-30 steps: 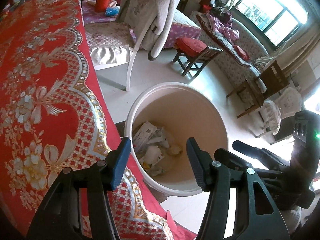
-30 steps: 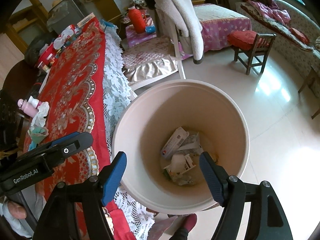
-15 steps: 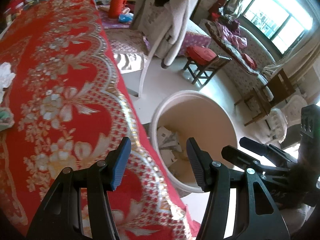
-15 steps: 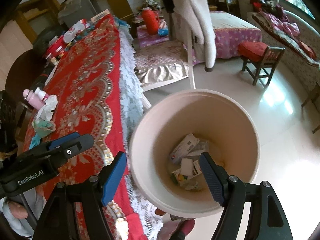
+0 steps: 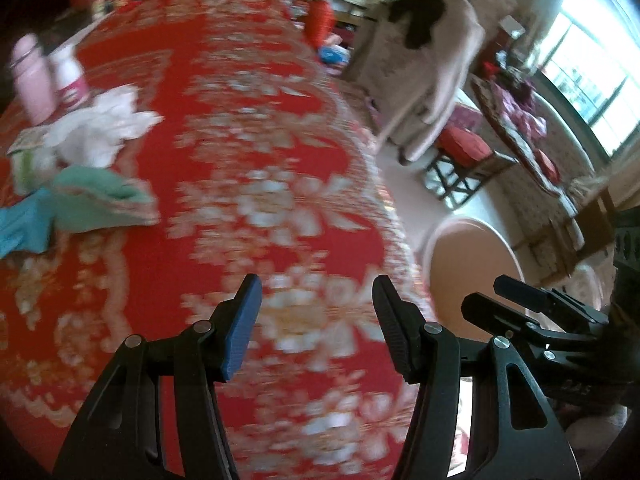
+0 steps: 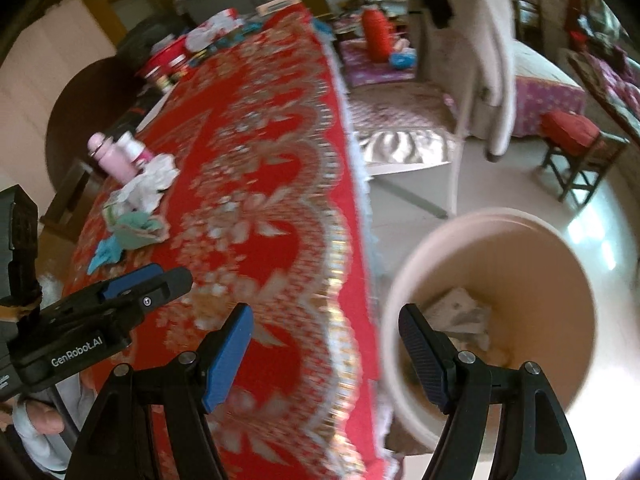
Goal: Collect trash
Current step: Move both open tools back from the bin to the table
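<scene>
Both tongs are empty and spread, nothing between the jaws: the left tongs gape about halfway, the right tongs a touch wider. And they've swung! A moment ago both hung right over the bin, peering down at the wrappers already in it; now the left view is filled with the red tablecloth and the bin has slid off to the right, so a drop looks finished and the hunt for the next piece is on. The remaining trash sits far up the bench on the left: a crumpled white tissue lying against a green wrapper, with a blue scrap beside it, just in front of the pink bottle. It lies well apart from both tongs, up and to the left of the jaws, nearer the left pair.
</scene>
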Demonstrator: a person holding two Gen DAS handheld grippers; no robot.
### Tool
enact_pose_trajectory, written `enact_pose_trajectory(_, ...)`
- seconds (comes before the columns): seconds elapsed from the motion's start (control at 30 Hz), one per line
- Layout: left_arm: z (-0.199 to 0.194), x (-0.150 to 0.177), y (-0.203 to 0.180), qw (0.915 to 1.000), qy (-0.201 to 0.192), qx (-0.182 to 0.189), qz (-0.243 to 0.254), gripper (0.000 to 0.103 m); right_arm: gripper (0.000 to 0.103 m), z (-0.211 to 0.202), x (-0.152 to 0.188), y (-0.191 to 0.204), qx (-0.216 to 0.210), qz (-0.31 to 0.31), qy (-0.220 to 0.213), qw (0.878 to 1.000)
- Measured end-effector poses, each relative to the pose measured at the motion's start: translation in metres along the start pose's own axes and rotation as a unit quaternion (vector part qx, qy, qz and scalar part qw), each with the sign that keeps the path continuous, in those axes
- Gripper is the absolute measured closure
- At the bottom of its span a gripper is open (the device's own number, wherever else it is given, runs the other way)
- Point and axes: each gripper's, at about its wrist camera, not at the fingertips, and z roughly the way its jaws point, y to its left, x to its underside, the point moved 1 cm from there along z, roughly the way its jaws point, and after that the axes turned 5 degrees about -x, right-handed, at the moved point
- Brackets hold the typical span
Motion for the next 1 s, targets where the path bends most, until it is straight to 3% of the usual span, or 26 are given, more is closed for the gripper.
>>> enact_pose_trajectory(0.3, -0.022, 0.001, 0.112, 0.9952, -0.014, -0.061, -0.075, 0.047, 0.03, 0.056, -0.016, 0.084, -0.047, -0.064, 0.033, 0.996)
enact_pose_trajectory(0.57, -0.04, -0.013, 0.231, 0.9814, -0.033, -0.127, -0.14, 0.047, 0.03, 0.102, -0.037, 0.157, -0.071, -0.128, 0.052, 0.988)
enact_pose_trajectory(0.87, -0.016, -0.055, 0.338, 0.9714, -0.022, -0.162, -0.173, 0.047, 0.03, 0.145, -0.078, 0.207, -0.076, -0.149, 0.05, 0.985)
enact_pose_trajectory(1.0, 0.006, -0.069, 0.366, 0.9724, -0.003, -0.165, -0.165, 0.047, 0.03, 0.159, -0.088, 0.221, -0.078, -0.165, 0.05, 0.982)
